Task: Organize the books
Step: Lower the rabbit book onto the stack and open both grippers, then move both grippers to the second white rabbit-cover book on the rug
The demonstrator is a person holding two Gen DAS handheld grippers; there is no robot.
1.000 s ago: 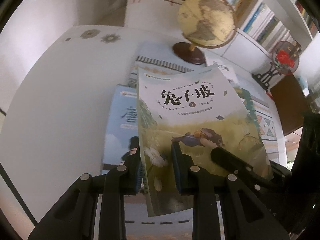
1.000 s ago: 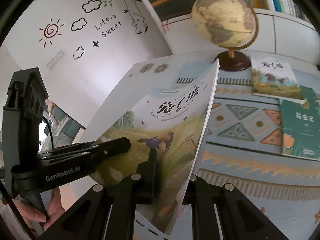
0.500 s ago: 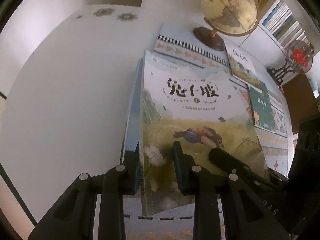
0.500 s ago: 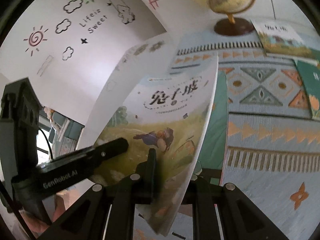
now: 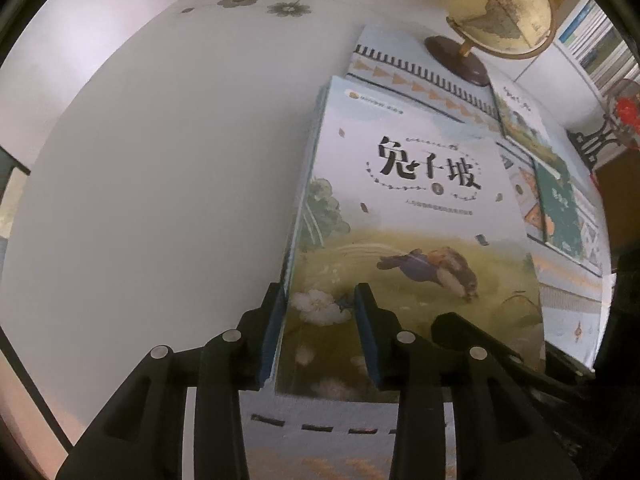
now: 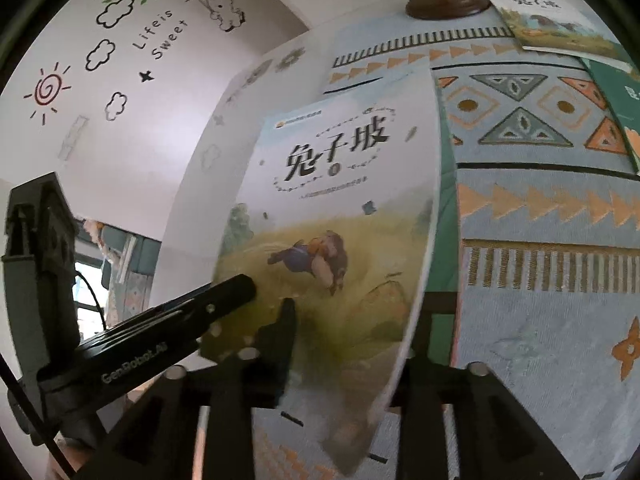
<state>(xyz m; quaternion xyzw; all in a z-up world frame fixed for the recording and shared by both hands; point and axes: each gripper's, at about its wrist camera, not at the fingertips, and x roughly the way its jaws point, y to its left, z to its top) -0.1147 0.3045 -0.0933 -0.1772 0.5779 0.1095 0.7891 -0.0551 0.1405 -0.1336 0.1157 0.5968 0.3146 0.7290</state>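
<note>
The rabbit picture book [image 5: 404, 248] is gripped from both sides at its near edge. In the left wrist view, the left gripper [image 5: 320, 320] is seen clenched on the book's lower left corner, with one blue-padded finger under the spine side and the other pressed on the cover just beside the white flower. In the right wrist view, the right gripper [image 6: 352, 340] is closed on the same book [image 6: 332, 216] at its lower right edge, one finger lying on the cover and the other hidden behind the page edge. The book is held low over a blue book [image 5: 308, 184], whose edge is glimpsed just beside its left side; whether the two are touching cannot be told. The cover is seen bowed in the right wrist view, while it looks flatter from the left. Both books are placed over a patterned cloth [image 6: 540, 208] spread on a white table [image 5: 180, 160]. Farther back, a globe [image 5: 492, 4] is stood on its dark round base at the far end of the cloth. A second copy of the rabbit book [image 6: 556, 24] is laid flat near the globe, and a green book [image 5: 560, 208] lies just beside it, toward the near side.
</note>
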